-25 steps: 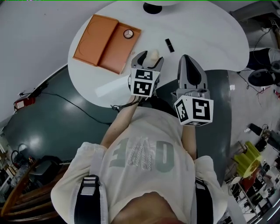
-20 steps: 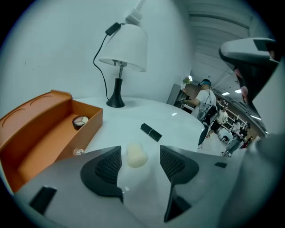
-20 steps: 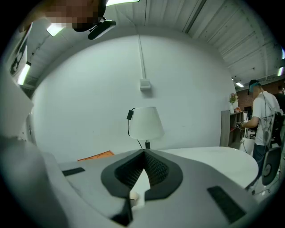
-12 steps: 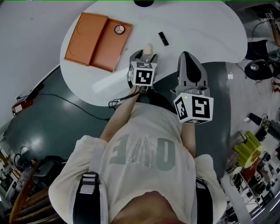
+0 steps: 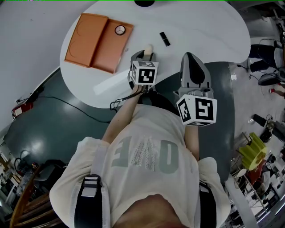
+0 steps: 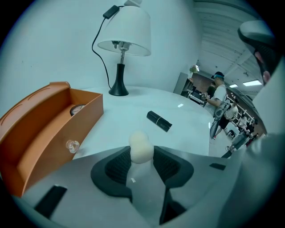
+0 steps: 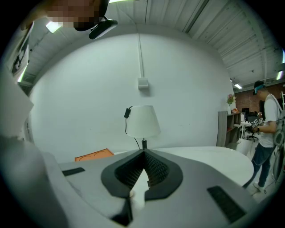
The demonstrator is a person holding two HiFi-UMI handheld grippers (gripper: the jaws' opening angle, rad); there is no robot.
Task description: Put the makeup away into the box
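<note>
A cream egg-shaped makeup sponge (image 6: pixel 141 147) stands on the white table (image 5: pixel 200 26), seen as a pale blob in the head view (image 5: pixel 149 48). My left gripper (image 6: pixel 141 156) is lowered over it. Its jaws are closing, and both pads touch the sponge's sides. The orange box (image 5: pixel 95 42) lies open to the left, its wall close by in the left gripper view (image 6: pixel 58 129). A round compact (image 5: pixel 119 30) rests inside it. A black lipstick tube (image 5: pixel 165 38) lies on the table beyond the sponge (image 6: pixel 159 121). My right gripper (image 5: pixel 191 60) hovers at the table's near edge, shut and empty.
A white table lamp (image 6: pixel 124 35) stands at the table's far side, its dark base (image 5: pixel 144 2) at the top of the head view. A small clear knob (image 6: pixel 72 144) sits on the box's front wall. A person (image 7: pixel 267 129) stands in the room's background to the right.
My left gripper has come down onto the sponge and its jaws have narrowed around it. The right gripper has stayed where it was.
</note>
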